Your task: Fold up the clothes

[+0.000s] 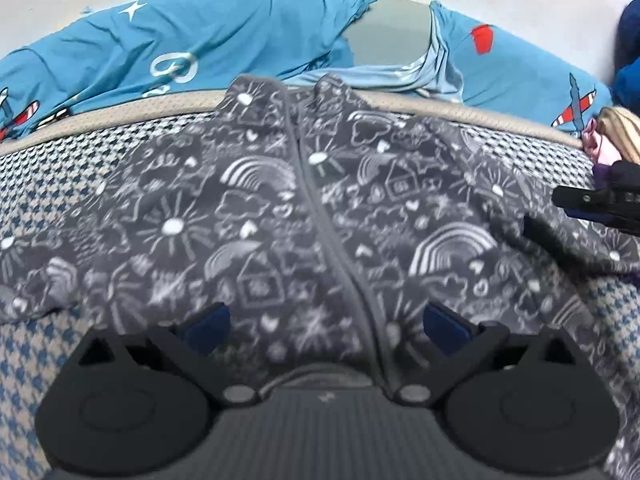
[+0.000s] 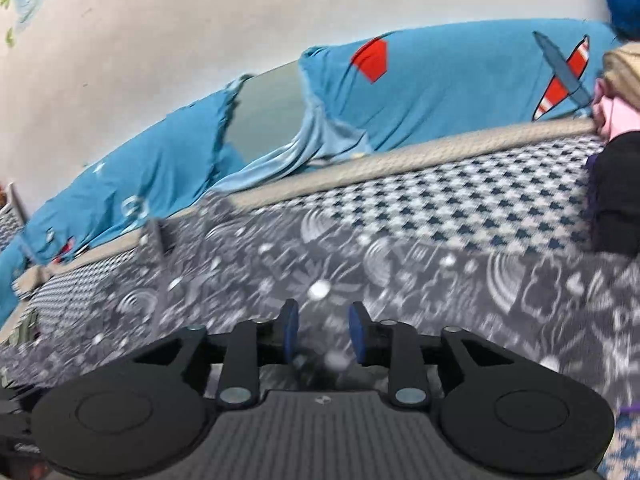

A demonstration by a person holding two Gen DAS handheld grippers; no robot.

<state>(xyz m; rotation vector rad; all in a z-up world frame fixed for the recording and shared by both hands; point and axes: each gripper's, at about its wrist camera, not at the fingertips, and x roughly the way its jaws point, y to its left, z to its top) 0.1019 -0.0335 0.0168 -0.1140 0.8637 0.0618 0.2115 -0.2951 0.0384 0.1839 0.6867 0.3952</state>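
At the bottom of the left wrist view, the left gripper [image 1: 326, 322] stands spread wide, its blue-padded fingers [image 1: 208, 326] apart above a grey zip-up garment [image 1: 280, 220] printed with white rainbows, suns and houses; whether the pads touch the cloth cannot be told. The garment lies spread across a blue-and-cream houndstooth mattress [image 1: 60, 168], its zip running up the middle of the frame. At the right edge, the right gripper [image 1: 592, 208] reaches in over the garment's side. In the blurred right wrist view, the right gripper [image 2: 324, 334] is partly parted, nothing between its pads, tilted over the same garment [image 2: 440, 272]. Beyond lies a teal sheet [image 1: 240, 40] with aeroplane prints, then a pale wall [image 2: 200, 20]. Folded clothes [image 2: 618, 184] sit at the right edge.
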